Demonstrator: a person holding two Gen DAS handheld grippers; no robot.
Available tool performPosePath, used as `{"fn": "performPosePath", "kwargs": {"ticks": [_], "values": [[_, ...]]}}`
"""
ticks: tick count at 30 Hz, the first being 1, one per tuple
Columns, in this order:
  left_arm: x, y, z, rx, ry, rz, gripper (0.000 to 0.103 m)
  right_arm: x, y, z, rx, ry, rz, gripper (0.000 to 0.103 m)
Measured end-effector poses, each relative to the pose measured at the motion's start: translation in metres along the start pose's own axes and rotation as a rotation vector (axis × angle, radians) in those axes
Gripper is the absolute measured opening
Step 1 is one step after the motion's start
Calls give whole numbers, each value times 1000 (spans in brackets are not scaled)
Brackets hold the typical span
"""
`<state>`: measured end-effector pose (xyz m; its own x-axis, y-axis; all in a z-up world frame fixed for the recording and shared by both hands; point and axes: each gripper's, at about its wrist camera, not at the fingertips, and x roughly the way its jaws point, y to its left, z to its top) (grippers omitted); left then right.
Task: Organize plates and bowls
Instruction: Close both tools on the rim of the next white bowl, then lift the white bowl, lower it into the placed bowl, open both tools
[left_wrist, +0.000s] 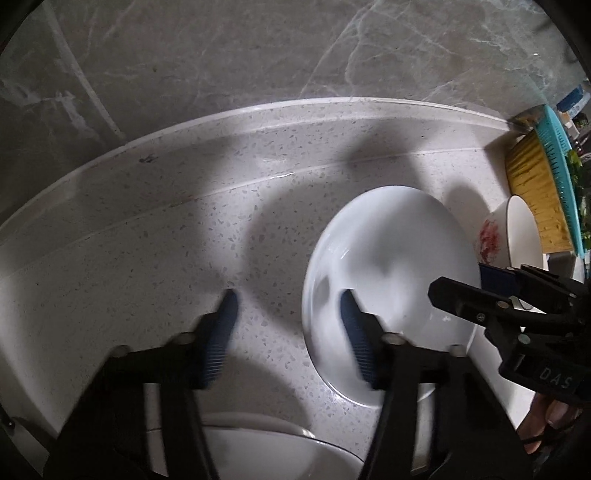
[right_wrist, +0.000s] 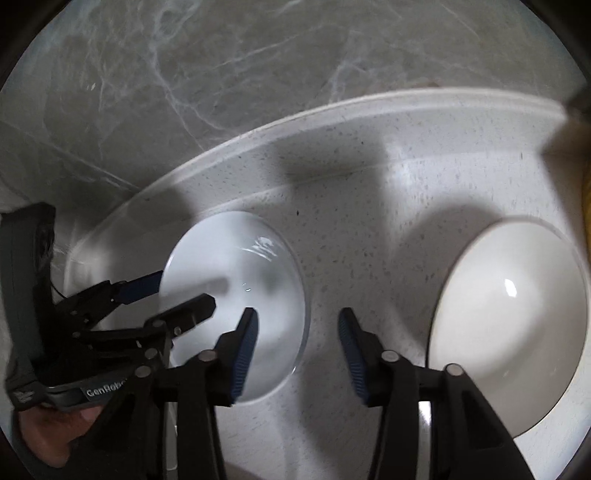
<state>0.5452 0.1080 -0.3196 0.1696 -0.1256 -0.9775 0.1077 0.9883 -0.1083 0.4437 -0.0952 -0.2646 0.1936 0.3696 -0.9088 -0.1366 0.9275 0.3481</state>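
1. While both grippers hung over the speckled tabletop (left_wrist: 147, 229), the left gripper (left_wrist: 288, 314) had its jaws spread wide and held nothing; its right finger lay over the near rim of a white plate (left_wrist: 391, 266), its left finger over bare stone.
2. That white plate lay flat on the tabletop, a little way in front of the raised back ledge, and looked slightly blurred.
3. Just to its right stood a cream bowl with a red flower pattern (left_wrist: 517, 229), upright, close to the plate's edge; whether the two touched could not be told.
4. Behind the bowl leaned a yellow ribbed container (left_wrist: 532, 184) with a teal strainer (left_wrist: 557, 162) against it.
5. The right gripper (right_wrist: 297, 325) also had its jaws wide apart and empty, over the bare strip between plate and bowl.
6. Seen from the right wrist, the plate (right_wrist: 240, 266) lay left of the jaws and the bowl's plain cream inside (right_wrist: 509, 332) right of them.
7. Another white dish (left_wrist: 258, 443) showed partly at the lower edge of the left wrist view.
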Motion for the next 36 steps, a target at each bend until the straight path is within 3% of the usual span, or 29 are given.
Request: {"fn": "performPosePath", "kwargs": {"ticks": [1,9,18,26,31,36], "values": [[2,-1,0,2,5,-7,32,0,3,2,-8,-1,-7,41],[10,-13,0,42,9,-10,16,11,19,1,-79,32,-57,12],[12,-21,-2,38,-8,-35,11,13,25,-3,-78,24,-51,10],[-36,-9,-12,17,-71,-39,10,-6,46,-1,-116,-14,-35,10],[-81,12,-41,-23,-124,-20,10,-29,86,-4,-188,-43,7,10],[-106,37,-88,-76,-129,24,10,-27,132,-24,-275,-12,52,10]]}}
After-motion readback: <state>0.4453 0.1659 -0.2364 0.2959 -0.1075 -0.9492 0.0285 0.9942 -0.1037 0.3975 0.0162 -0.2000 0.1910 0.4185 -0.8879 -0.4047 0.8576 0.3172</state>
